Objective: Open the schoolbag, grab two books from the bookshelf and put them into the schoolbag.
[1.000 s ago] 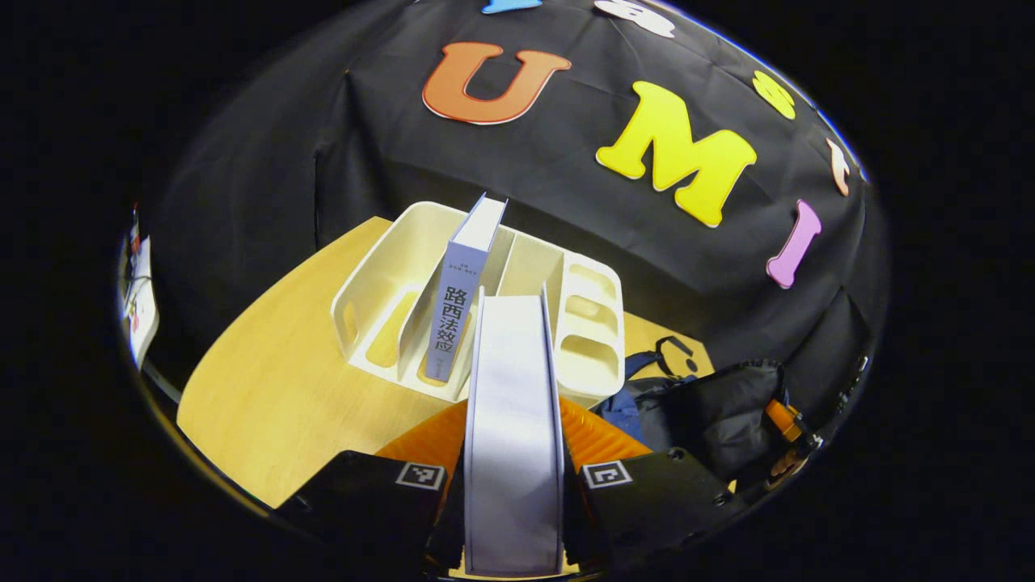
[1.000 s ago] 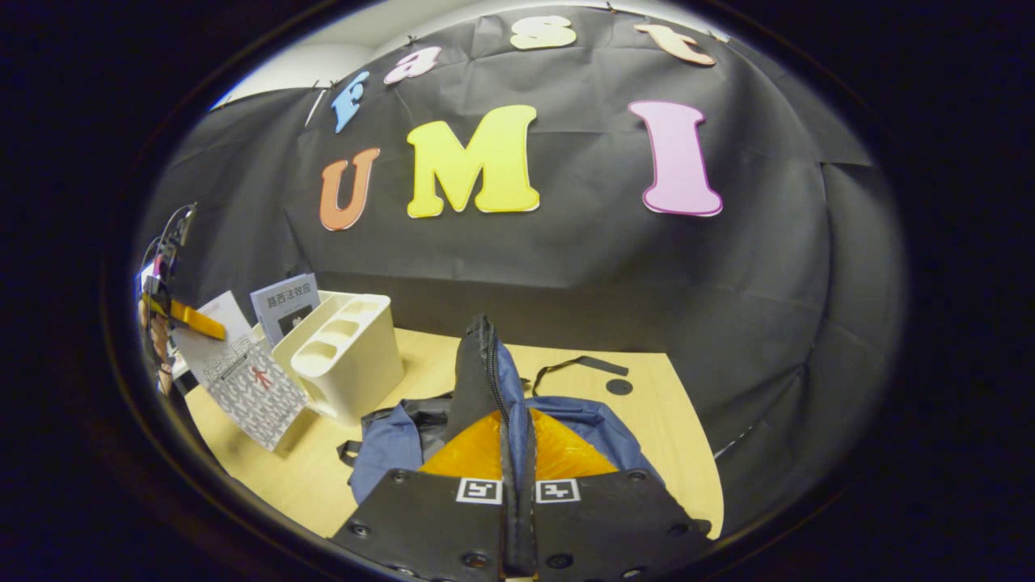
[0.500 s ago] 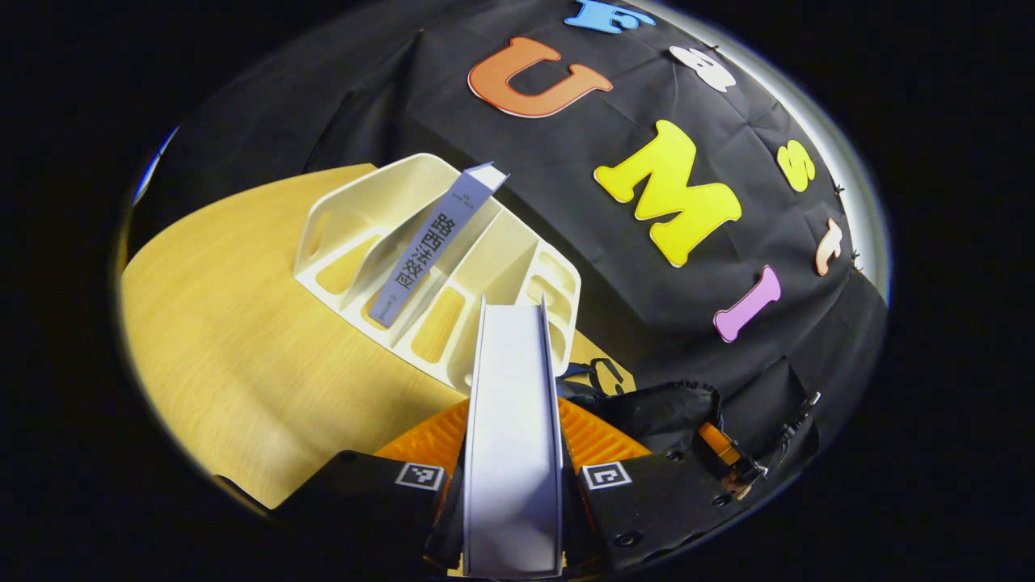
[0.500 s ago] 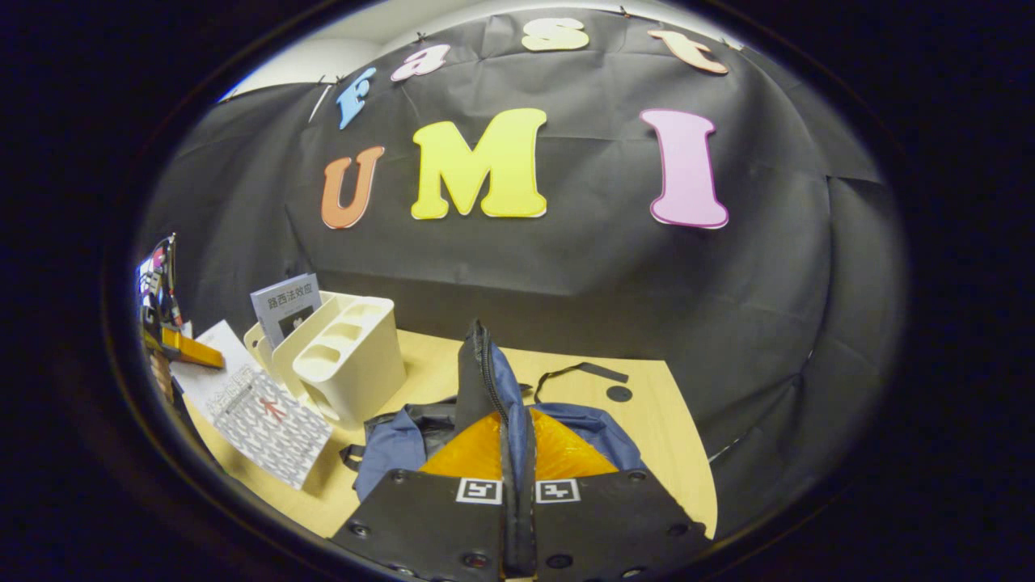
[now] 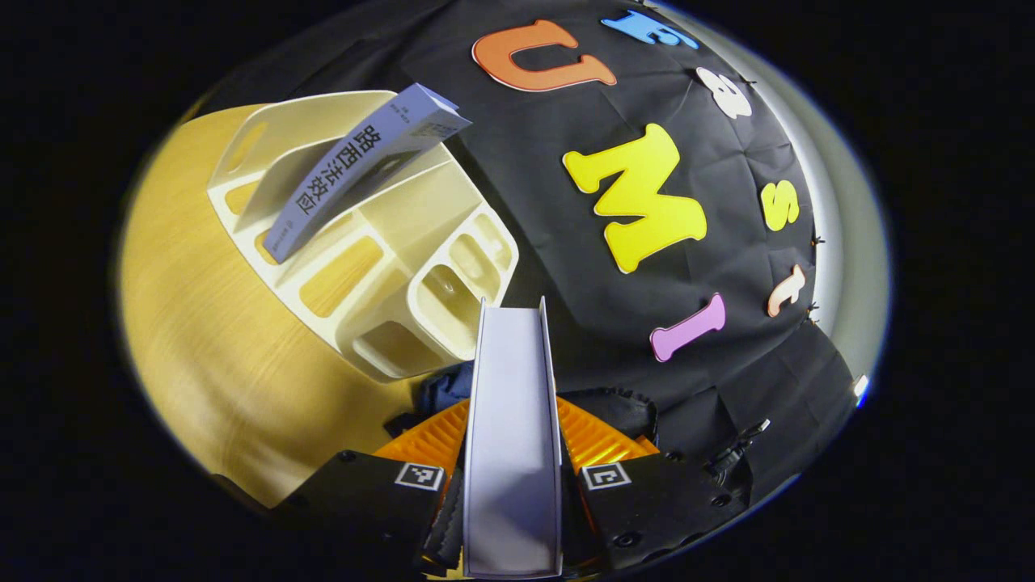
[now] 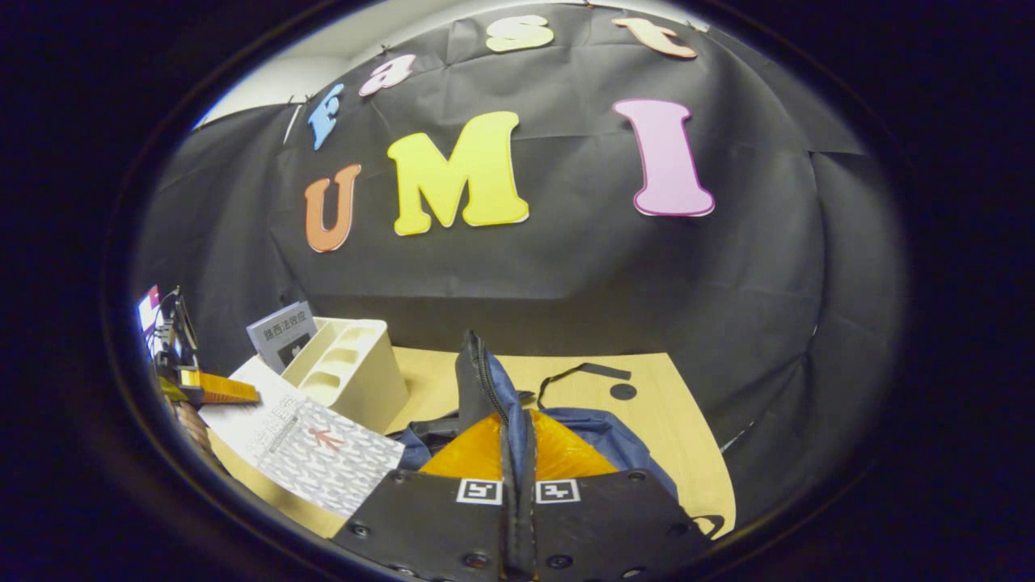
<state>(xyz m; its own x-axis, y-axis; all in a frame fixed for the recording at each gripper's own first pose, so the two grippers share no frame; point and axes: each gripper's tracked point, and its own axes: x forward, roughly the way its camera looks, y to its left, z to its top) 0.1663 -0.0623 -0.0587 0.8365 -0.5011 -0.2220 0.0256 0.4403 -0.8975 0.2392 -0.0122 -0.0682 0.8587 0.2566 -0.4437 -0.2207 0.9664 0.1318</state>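
Counter (image 6: 647, 404) carries the schoolbag (image 6: 602, 432) at its near edge. Our right hand-held gripper (image 6: 517, 485) pinches its flap up; our left hand-held gripper (image 5: 511, 485) clamps the first book (image 5: 511, 420) — next we lower it inside. The second leans in the bookshelf (image 5: 404, 242).

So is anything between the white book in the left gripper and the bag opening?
Nothing visible: the white patterned-cover book hangs beside the blue schoolbag, whose flap the right gripper holds up.
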